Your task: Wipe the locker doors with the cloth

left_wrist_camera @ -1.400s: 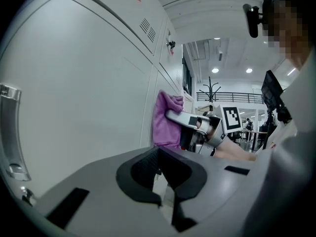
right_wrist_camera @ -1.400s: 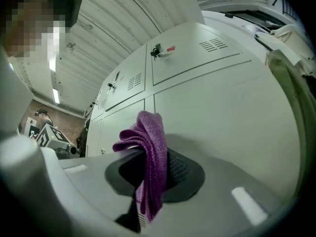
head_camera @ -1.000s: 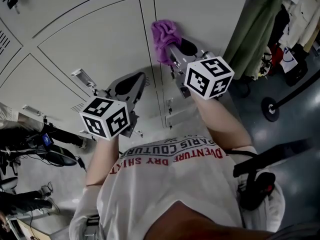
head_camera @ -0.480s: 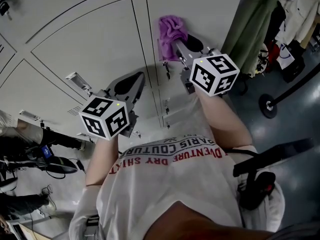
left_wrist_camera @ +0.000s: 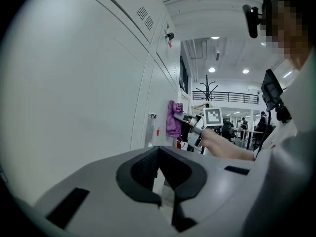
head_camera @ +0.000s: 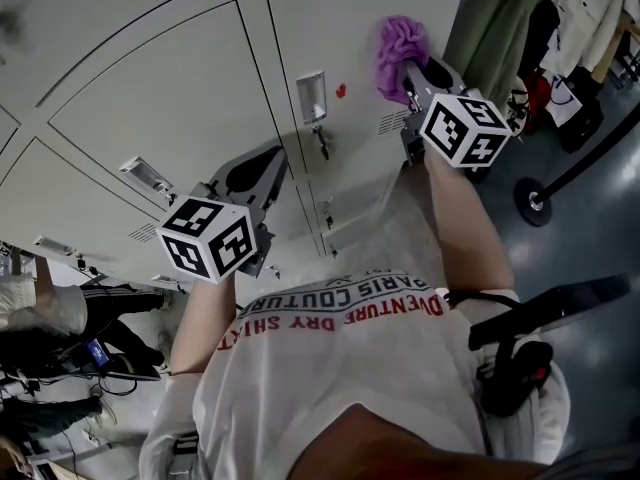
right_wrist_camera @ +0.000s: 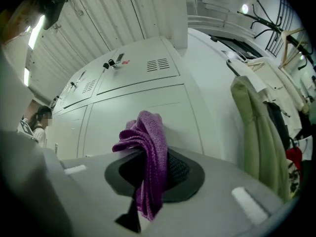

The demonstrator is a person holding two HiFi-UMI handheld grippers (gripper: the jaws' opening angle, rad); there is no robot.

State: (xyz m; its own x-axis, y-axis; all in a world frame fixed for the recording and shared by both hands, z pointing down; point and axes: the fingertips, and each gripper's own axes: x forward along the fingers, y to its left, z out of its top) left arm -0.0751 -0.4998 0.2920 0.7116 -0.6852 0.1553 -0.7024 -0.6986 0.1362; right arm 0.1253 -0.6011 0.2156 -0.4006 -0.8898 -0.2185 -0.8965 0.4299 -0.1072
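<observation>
1. Head view: up top right, clamped in the right gripper (head_camera: 404, 76), a purple cloth (head_camera: 397, 50), bunched and pressed against a pale locker door (head_camera: 330, 28).
2. Just right of the cloth, past that door's edge, a green coat (head_camera: 498, 23) hanging.
3. Left of the cloth on the same door, a metal latch (head_camera: 311, 96) with a small red dot (head_camera: 341, 91) beside it.
4. Right gripper view: fingers (right_wrist_camera: 180, 174) clenched on the cloth's middle, folds spilling over the top and a tail drooping below.
5. Lower left in the head view, well apart from the cloth, the left gripper (head_camera: 262, 163), tips near the seam between two doors.
6. Left gripper view: fingers (left_wrist_camera: 140, 174) drawn together, nothing gripped. Locker front close on the left, cloth and right gripper far ahead along it.
</observation>
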